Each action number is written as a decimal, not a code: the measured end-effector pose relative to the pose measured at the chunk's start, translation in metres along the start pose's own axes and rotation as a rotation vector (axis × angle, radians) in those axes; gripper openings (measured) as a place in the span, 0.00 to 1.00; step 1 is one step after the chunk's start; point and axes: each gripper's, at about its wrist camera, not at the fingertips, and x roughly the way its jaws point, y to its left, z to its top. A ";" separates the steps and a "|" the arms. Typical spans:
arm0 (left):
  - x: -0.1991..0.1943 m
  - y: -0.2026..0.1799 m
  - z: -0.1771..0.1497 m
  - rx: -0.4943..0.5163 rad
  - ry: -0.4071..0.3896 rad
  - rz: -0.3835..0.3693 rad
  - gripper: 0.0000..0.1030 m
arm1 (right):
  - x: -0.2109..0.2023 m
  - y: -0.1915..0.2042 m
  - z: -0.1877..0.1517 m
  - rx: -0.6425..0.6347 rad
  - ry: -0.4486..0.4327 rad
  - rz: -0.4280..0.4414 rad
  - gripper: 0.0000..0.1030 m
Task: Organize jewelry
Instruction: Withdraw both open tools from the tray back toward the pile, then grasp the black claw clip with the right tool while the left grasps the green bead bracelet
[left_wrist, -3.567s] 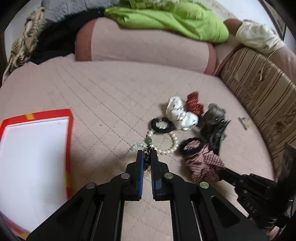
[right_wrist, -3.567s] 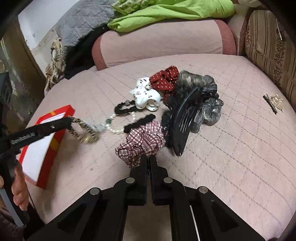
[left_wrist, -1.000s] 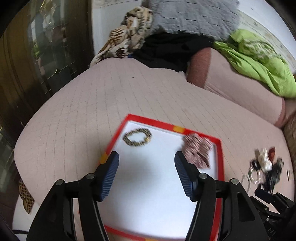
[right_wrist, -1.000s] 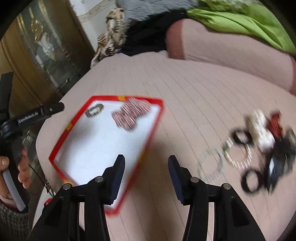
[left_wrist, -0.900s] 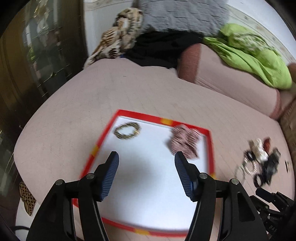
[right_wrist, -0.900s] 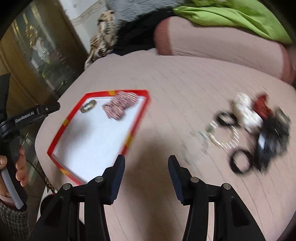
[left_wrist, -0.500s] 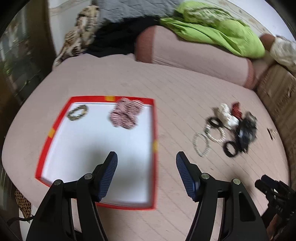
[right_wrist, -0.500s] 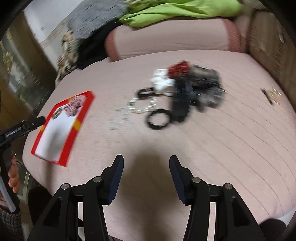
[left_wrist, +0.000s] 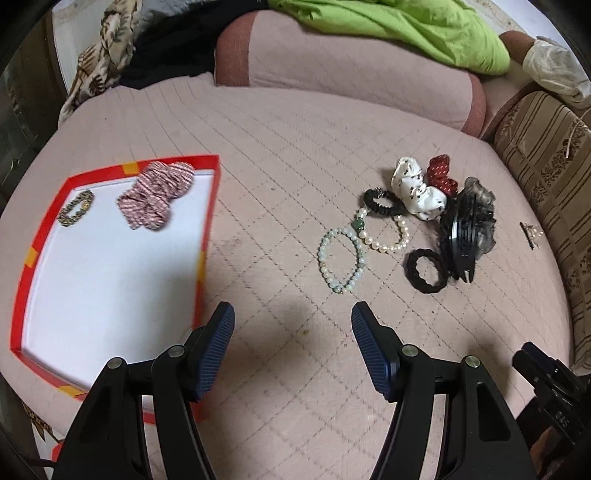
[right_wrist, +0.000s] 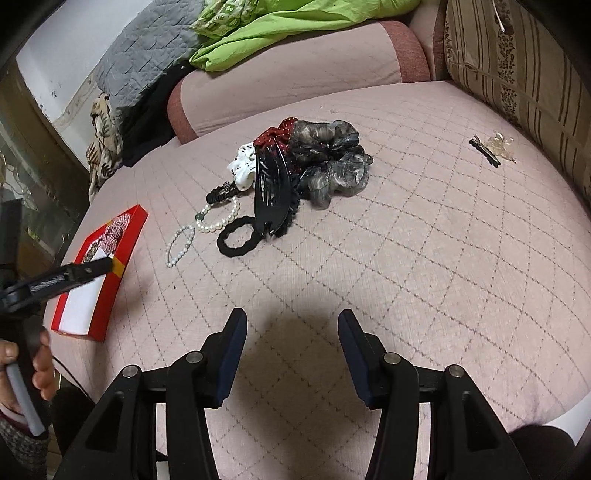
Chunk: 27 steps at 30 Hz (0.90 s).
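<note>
A red-rimmed white tray (left_wrist: 210, 206) lies at left on the pink quilted seat; in it are a checked scrunchie (left_wrist: 157, 194) and a gold bracelet (left_wrist: 75, 207). To the right lie a pale green bead bracelet (left_wrist: 341, 258), a pearl bracelet (left_wrist: 386, 232), two black hair ties (left_wrist: 426, 271), scrunchies and a black hair claw (left_wrist: 461, 236). My left gripper (left_wrist: 291, 332) is open and empty, short of the bead bracelet. My right gripper (right_wrist: 291, 341) is open and empty, well short of the pile (right_wrist: 325, 162). The tray also shows in the right wrist view (right_wrist: 125, 240).
A small clear clip and black hairpin (right_wrist: 491, 147) lie at far right. A pink bolster (left_wrist: 351, 70) with a green cloth (left_wrist: 406, 26) lines the back. A striped cushion (left_wrist: 546, 177) stands at right. The seat's front edge is close below both grippers.
Both grippers let go of the gold bracelet and the checked scrunchie in the tray, opened, then swung right from the tray toward the jewelry pile.
</note>
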 end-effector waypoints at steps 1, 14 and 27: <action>0.006 -0.002 0.002 0.006 0.003 0.009 0.63 | 0.001 0.000 0.001 0.001 -0.001 0.002 0.54; 0.070 -0.012 0.028 0.071 0.051 -0.009 0.62 | 0.051 0.010 0.048 0.036 -0.004 0.041 0.54; 0.096 -0.024 0.038 0.121 0.031 -0.012 0.57 | 0.098 0.018 0.086 0.065 0.011 0.015 0.54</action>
